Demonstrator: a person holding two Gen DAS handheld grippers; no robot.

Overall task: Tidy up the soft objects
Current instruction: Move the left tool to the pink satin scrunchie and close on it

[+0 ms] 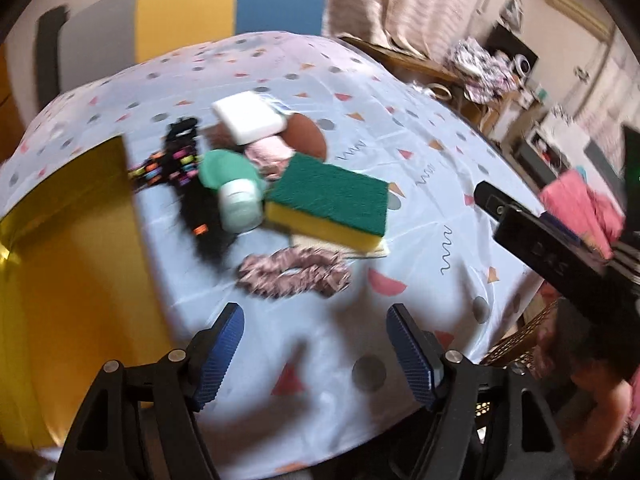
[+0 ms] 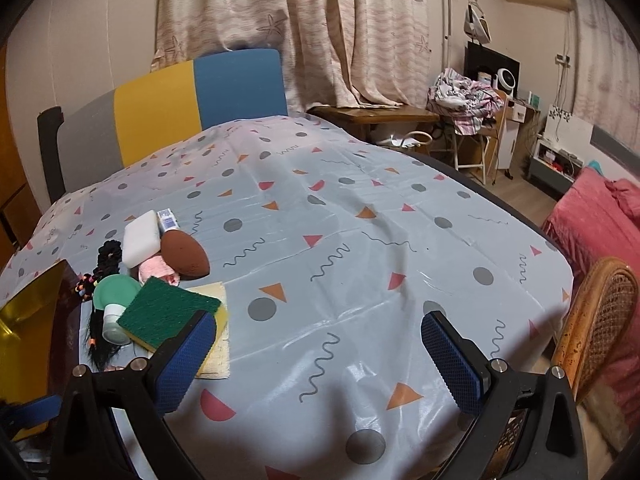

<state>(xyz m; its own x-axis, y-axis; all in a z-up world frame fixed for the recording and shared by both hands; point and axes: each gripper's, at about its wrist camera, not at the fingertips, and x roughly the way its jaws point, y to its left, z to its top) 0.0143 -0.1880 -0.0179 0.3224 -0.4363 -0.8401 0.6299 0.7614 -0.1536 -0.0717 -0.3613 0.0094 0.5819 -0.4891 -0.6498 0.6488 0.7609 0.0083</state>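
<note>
overhead, the left tongs (image 1: 314,354) hang spread wide above the worktop (image 1: 420,152), nothing between the blue ribbed pads (image 1: 222,354). the worktop wears a pale cloth printed with grey dots, coloured triangles and squiggles. just beyond the left tongs lies a pink-and-brown scrunchie (image 1: 294,274), flat on the cloth. past it sits the heap of soft things: a green-and-yellow sponge (image 1: 330,202) propped at a tilt on a pale yellow cloth (image 1: 366,250), a white foam block (image 1: 249,117) on top of a pink fabric piece (image 1: 268,154), a brown oval sponge (image 1: 306,134) beside the block, a mint green puff (image 1: 224,168) touching a small white jar (image 1: 239,205), and a black hair piece with bright beads (image 1: 188,184) to the left of the jar. a yellow box (image 1: 68,240) stands open at the left edge of the worktop, just beside the hair piece. the left view is blurred.

the right tongs (image 2: 318,364) are likewise spread apart and empty, low over bare cloth near the front of the worktop, with the heap off to their left; the sponge sits just behind the left pad. a wicker chair (image 2: 600,312) stands at the right edge of the worktop, and a yellow-and-blue chair back (image 2: 196,104) rises behind it.
</note>
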